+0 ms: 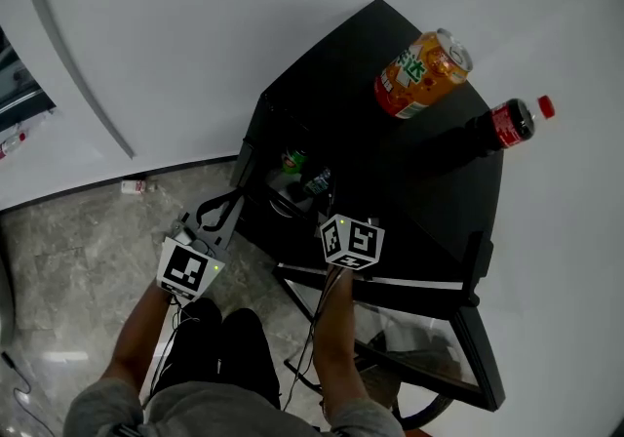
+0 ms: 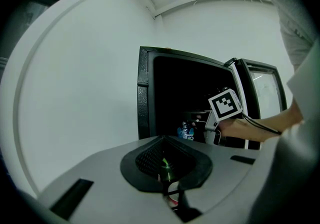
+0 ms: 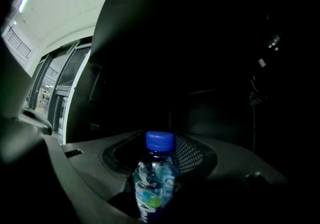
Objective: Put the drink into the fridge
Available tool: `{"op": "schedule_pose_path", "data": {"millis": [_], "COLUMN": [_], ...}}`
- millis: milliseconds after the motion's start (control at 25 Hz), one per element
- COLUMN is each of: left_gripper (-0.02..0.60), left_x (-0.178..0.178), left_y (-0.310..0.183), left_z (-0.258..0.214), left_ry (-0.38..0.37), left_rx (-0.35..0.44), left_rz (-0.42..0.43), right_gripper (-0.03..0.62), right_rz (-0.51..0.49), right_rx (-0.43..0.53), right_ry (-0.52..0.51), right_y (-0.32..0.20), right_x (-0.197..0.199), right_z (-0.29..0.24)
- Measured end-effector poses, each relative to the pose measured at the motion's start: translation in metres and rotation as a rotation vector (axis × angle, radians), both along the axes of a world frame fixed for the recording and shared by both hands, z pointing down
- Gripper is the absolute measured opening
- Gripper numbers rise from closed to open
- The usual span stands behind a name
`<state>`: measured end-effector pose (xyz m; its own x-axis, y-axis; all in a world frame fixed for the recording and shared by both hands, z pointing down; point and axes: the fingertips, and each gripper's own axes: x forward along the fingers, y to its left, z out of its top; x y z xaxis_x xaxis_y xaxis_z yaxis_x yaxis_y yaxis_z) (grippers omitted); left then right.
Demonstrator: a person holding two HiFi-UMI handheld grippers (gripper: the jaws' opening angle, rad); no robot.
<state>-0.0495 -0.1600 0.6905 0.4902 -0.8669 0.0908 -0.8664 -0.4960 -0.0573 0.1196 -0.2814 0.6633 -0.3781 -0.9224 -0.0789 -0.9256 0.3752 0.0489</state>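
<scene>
Blue-capped water bottle clamped between fingers of right gripper inside black fridge, left gripper fingers closed, empty, at near left, orange drink and cola bottle on top.

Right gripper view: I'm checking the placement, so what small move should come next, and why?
Probably ease the clear, blue-capped plastic bottle down until its base is supported. The right gripper is shut on it inside the dark interior of the black fridge, and no surface shows under it.
</scene>
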Motion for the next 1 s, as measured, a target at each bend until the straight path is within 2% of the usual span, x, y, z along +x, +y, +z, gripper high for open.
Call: {"op": "schedule_pose_path", "data": {"millis": [560, 1000], "left_gripper": [0.005, 0.005], "left_x": [-0.006, -0.006], "left_y": [0.015, 0.046], "left_z": [-0.017, -0.072], "left_ry": [0.009, 0.011], "left_rx": [0.028, 0.019], "left_rz": [0.013, 0.020], "right_gripper": [0.192, 0.192], "right_rz": [0.016, -0.030], "right_rx": [-0.003, -0.073], "right_ry": [-0.010, -0.005], "right_y": [0.020, 0.072], "right_x": [0.001, -0.018], "right_z": [-0.018, -0.043]}}
